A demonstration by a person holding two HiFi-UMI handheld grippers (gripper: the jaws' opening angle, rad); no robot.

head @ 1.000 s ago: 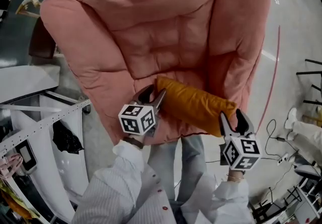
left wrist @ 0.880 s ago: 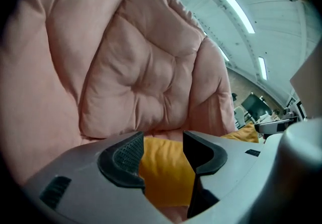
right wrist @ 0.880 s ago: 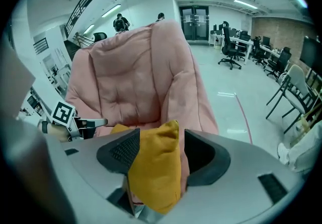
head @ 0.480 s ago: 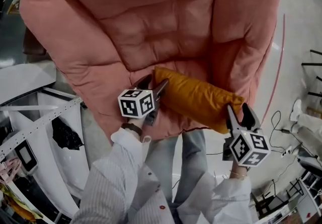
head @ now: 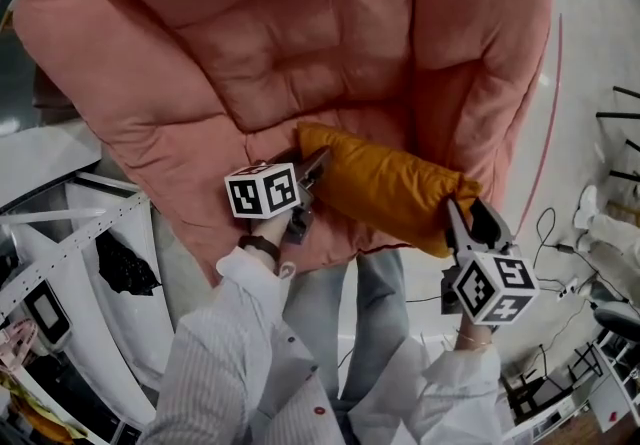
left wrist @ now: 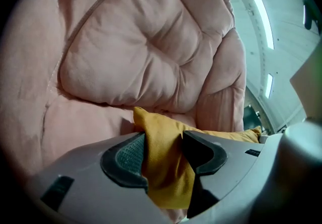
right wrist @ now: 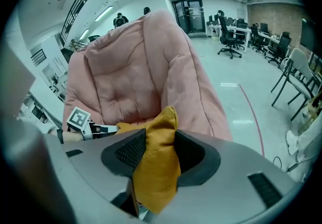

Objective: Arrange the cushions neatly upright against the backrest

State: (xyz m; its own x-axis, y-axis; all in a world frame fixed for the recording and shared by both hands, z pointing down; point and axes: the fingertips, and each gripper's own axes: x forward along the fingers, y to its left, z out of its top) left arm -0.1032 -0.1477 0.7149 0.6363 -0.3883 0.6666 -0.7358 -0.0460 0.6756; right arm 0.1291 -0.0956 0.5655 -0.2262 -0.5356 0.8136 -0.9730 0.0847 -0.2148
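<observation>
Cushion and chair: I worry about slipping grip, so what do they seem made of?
Cushion: mustard fabric, perhaps velvety, matte and soft; it creases and bunches at its corners. Chair: pink quilted fabric, matte, with puffy stitched panels, probably padded.

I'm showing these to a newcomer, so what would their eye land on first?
A huge puffy pink chair fills the head view. Across its seat lies a mustard cushion, and the left hand-held gripper and right hand-held gripper, jaws just closing, pinch its two ends.
</observation>
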